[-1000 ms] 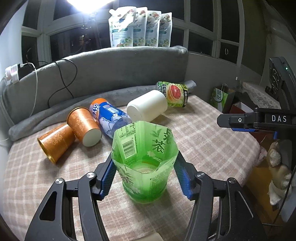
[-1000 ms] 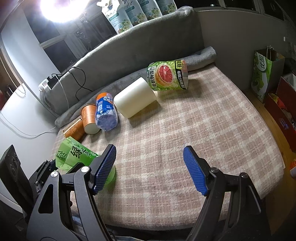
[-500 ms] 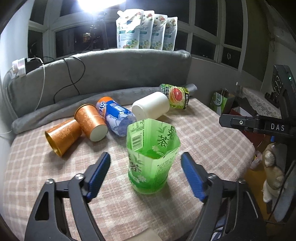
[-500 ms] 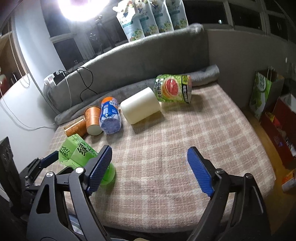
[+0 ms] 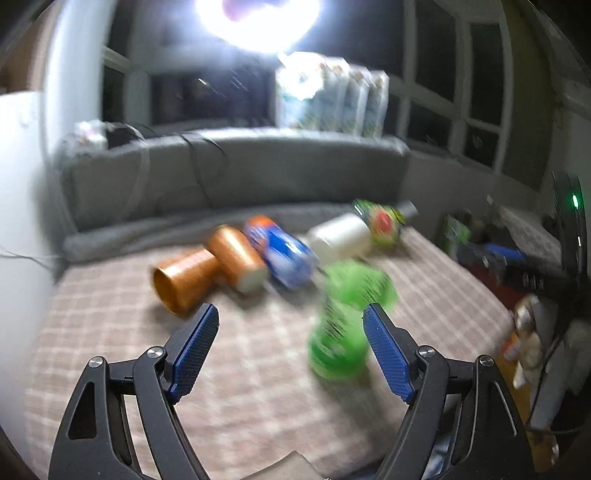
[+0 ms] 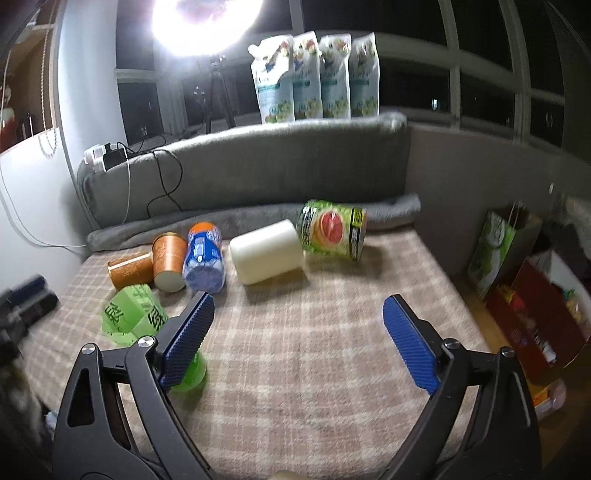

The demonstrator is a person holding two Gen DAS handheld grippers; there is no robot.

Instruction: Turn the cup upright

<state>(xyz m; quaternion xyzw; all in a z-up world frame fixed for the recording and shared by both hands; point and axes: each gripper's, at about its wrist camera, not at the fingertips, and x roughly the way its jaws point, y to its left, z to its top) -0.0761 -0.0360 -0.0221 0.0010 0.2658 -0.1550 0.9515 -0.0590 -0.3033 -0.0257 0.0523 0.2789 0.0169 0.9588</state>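
A green cut-bottle cup [image 5: 343,325] stands upright on the checked cloth, blurred in the left wrist view, and it also shows in the right wrist view [image 6: 135,317]. My left gripper [image 5: 291,354] is open and empty, pulled back, with the cup just inside its right finger. My right gripper [image 6: 299,347] is open and empty over the cloth, with the green cup behind its left finger. Two orange cups [image 6: 147,260], a blue cup [image 6: 204,258], a white cup [image 6: 266,250] and a grapefruit-print cup [image 6: 330,230] lie on their sides.
A grey bolster [image 6: 240,166] runs along the back with cables and several pouches [image 6: 314,74] on top. A bright lamp [image 6: 207,22] glares above. Bags and boxes [image 6: 517,258] stand on the floor past the right edge of the cloth [image 6: 332,369].
My left gripper let go of the green cup, opened wide and drew back and left. The cup stays standing. My right gripper rose slightly and stayed open.
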